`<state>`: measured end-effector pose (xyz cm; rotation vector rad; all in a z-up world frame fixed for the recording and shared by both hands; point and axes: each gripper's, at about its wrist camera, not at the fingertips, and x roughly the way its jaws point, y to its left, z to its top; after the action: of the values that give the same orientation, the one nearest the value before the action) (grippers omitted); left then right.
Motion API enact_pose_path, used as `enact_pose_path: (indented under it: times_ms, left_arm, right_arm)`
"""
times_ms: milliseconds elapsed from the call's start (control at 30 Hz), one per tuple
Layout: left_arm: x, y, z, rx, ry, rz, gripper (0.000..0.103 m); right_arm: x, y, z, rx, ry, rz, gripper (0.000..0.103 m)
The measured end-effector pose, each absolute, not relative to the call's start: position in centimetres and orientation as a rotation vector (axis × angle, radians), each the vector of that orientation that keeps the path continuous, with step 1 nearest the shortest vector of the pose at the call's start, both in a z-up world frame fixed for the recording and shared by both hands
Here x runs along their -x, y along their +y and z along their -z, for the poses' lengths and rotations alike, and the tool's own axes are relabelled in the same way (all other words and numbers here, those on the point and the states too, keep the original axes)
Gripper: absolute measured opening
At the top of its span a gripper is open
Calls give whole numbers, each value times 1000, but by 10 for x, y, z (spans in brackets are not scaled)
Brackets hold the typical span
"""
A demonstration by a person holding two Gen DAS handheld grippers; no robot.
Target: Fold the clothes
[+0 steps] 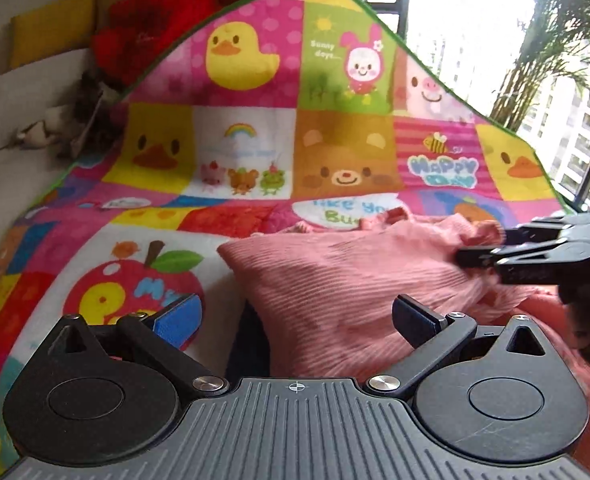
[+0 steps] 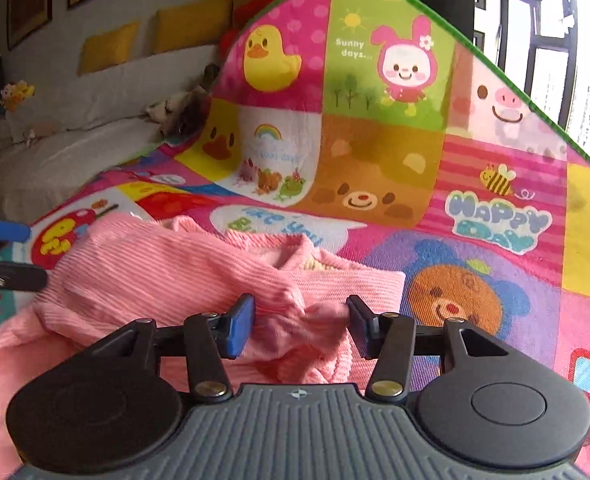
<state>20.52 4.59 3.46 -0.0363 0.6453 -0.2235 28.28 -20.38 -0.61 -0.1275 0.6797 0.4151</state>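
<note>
Nearest the lens in the left wrist view, the left gripper (image 1: 295,320) stands with its jaws wide apart and holds nothing; its fingers flank the near edge of the pink ribbed garment (image 1: 335,280) without pinching it. In the right wrist view, the right gripper (image 2: 301,326) has its jaws partly open, with a bunched fold of the pink ribbed garment (image 2: 199,264) lying between them; the pads appear to sit just beside the cloth, not clamped on it, though contact on the far side cannot be settled.

Beyond the grippers, the garment lies crumpled on the patchwork cartoon blanket (image 2: 475,216), its neckline (image 2: 295,252) turned toward the far side and its body rucked into loose ridges. No clean fold line or squared edge shows, so the task is judged to be at an early stage: the garment is laid out but still needs smoothing, and all folds remain to be made.

Farther back, the blanket rises over a raised support, its green-trimmed edge (image 1: 415,52) against the window (image 1: 475,40). To the left lie a white sofa (image 2: 75,148) and yellow cushions (image 2: 191,28).
</note>
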Motion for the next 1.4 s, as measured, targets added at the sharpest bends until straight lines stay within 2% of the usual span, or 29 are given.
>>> enact_pose_path:
  times_ms: [167,500,733,833,1000,1167,1200,1233,1367,1400]
  left_arm:
    - [-214,28,-34,52,614,319,103]
    - [-255,22,18,140,749,277,103]
    - [-251,15,25,68,731,251,103]
    - [-248,21,22,89,737,253,103]
    - [-235,33,14,141,732,234,103]
    - [-219,31,9,166,730,247,103]
    - [-218,29,8,158,728,253,103]
    - [-216,27,7,150,726,256,103]
    - [-211,24,-1,146,711,254,103]
    - [-209,24,-4,144,703,258,103]
  right_arm:
    - [-284,-202,24,156,682,-403,51]
    - [-282,-204,26,161,657,-417,55]
    - [-282,-207,25,148,663,-421,58]
    - [-274,-229,12,96,670,-451,64]
    - [-227,-296,-15,14,664,-404,65]
    - [-173,-346,4,-128,767,-332,65]
    - [-164,-350,9,-156,783,-336,59]
    - [-156,-348,13,-168,792,-344,44]
    - [-126,-306,9,-65,785,-503,22]
    - [-118,-293,5,-24,778,-558,22]
